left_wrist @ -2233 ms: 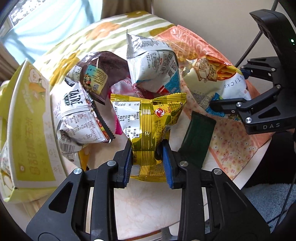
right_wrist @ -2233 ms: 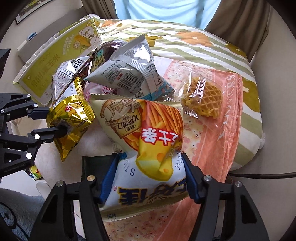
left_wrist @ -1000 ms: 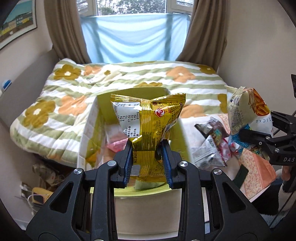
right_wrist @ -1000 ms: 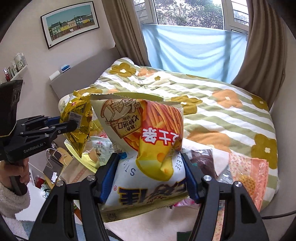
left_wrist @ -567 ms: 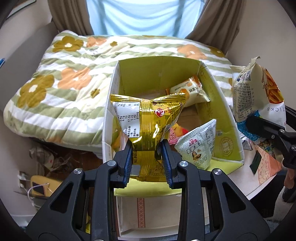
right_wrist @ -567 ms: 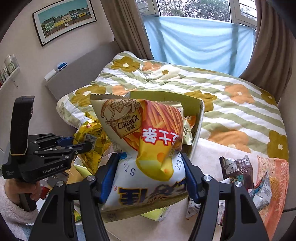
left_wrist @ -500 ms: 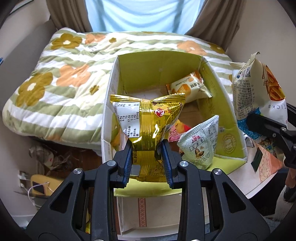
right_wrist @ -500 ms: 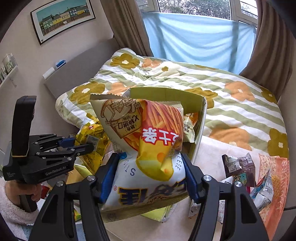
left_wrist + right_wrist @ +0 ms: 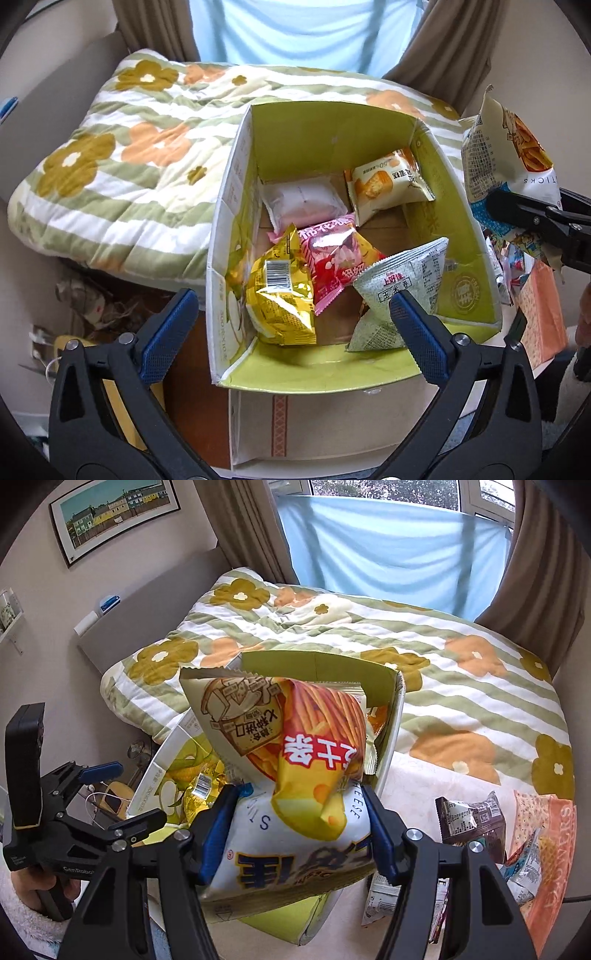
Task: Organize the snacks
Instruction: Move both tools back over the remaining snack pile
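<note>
My left gripper (image 9: 291,325) is open and empty above the near end of the green cardboard box (image 9: 332,133). The gold snack packet (image 9: 280,299) lies inside the box at its near left, beside a pink packet (image 9: 332,258), a pale green triangular packet (image 9: 402,288), an orange-and-white packet (image 9: 388,184) and a white pouch (image 9: 303,199). My right gripper (image 9: 303,827) is shut on a large orange-and-white cheese stick bag (image 9: 288,753), held in the air over the box's right side (image 9: 391,738). The bag also shows at the right of the left wrist view (image 9: 509,166).
A flowered green-striped quilt (image 9: 443,657) covers the bed behind the box. Several loose snack packets (image 9: 469,819) and an orange cloth (image 9: 554,849) lie on the table to the right. A brown carton (image 9: 314,417) sits under the box. Clutter lies on the floor at left (image 9: 85,299).
My left gripper has opened and let go of the gold packet, which has dropped into the box. My right gripper still holds the cheese stick bag and has shifted slightly over the box.
</note>
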Demonstrator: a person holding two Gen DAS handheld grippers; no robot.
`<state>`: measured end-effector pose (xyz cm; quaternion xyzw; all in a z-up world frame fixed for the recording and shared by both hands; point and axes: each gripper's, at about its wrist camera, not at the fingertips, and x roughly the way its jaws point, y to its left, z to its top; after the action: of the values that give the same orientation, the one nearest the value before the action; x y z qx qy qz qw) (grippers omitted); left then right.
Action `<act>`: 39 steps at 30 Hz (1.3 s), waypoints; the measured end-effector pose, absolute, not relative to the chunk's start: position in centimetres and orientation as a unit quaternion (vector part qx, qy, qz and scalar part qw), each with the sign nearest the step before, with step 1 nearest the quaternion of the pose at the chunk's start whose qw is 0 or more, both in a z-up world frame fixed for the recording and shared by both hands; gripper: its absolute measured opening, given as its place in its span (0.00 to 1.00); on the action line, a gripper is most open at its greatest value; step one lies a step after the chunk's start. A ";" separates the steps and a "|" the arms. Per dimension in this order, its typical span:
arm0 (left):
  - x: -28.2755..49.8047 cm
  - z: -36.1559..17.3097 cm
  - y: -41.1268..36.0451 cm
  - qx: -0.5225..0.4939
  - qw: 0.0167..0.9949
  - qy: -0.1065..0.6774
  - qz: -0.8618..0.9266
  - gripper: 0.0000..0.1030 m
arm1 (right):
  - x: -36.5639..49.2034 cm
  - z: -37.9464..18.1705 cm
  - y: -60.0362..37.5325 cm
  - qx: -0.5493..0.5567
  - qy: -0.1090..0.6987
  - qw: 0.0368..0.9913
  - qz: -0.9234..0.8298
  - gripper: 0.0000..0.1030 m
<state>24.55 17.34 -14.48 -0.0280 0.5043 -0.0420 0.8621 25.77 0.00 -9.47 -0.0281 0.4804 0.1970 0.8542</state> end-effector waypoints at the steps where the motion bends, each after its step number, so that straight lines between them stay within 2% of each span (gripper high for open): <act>1: 24.6 -14.5 17.4 -0.033 0.861 0.505 -0.044 1.00 | 26.1 -9.5 0.0 -0.029 0.481 0.854 0.195 0.59; 11: 24.3 -13.5 18.3 -0.049 0.866 0.496 -0.037 1.00 | 28.8 -9.8 1.5 -0.032 0.467 0.863 0.189 0.63; 13: 24.1 -13.3 18.6 -0.053 0.867 0.493 -0.036 1.00 | 28.7 -9.9 1.5 -0.025 0.459 0.868 0.188 0.78; 14: 24.0 -13.2 18.7 -0.053 0.868 0.492 -0.033 1.00 | 28.6 -10.0 1.4 -0.020 0.454 0.870 0.189 0.90; 15: 24.0 -13.0 18.7 -0.052 0.869 0.491 -0.031 1.00 | 28.4 -10.0 1.3 -0.016 0.451 0.872 0.190 0.93; 24: 23.2 -12.7 18.4 -0.048 0.870 0.489 -0.039 1.00 | 26.4 -10.7 0.7 -0.008 0.463 0.869 0.175 0.93; 39: 22.8 -9.8 16.6 -0.030 0.880 0.461 -0.108 1.00 | 22.4 -6.1 -1.8 0.014 0.422 0.899 0.117 0.93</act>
<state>22.83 16.59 -9.76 -0.0299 0.4613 -0.1084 0.8801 22.41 -1.83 -6.07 0.0144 0.4220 0.1172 0.8989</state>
